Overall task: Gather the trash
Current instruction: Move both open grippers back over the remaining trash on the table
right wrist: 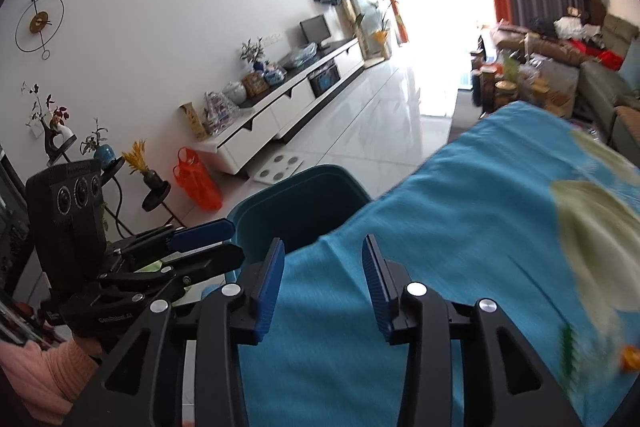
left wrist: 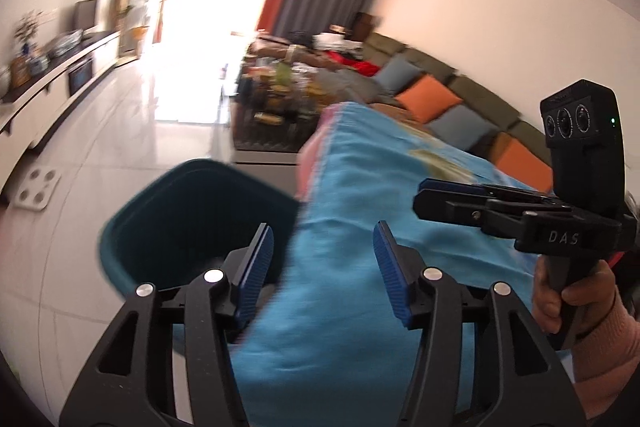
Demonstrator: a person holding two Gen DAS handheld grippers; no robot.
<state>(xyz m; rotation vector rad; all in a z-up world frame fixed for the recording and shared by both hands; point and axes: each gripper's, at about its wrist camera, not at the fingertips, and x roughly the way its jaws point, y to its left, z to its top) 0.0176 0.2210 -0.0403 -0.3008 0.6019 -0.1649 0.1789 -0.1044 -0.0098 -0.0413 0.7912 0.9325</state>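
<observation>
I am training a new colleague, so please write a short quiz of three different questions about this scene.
1. True or false: the left gripper holds a piece of trash.
2. Which colour is the bin? A) red B) teal C) white
3. Fill in: the table is covered by a ____ cloth.

Key: 1 false, both the left gripper and the right gripper are open and empty; 2 B; 3 blue.

A teal plastic trash bin point(left wrist: 168, 227) stands upright and open-topped on the white tiled floor, at about nine o'clock from the blue-clothed surface's point(left wrist: 380, 227) edge, just beside it. In the right wrist view the bin point(right wrist: 296, 203) shows a dark interior; its contents cannot be made out.
</observation>
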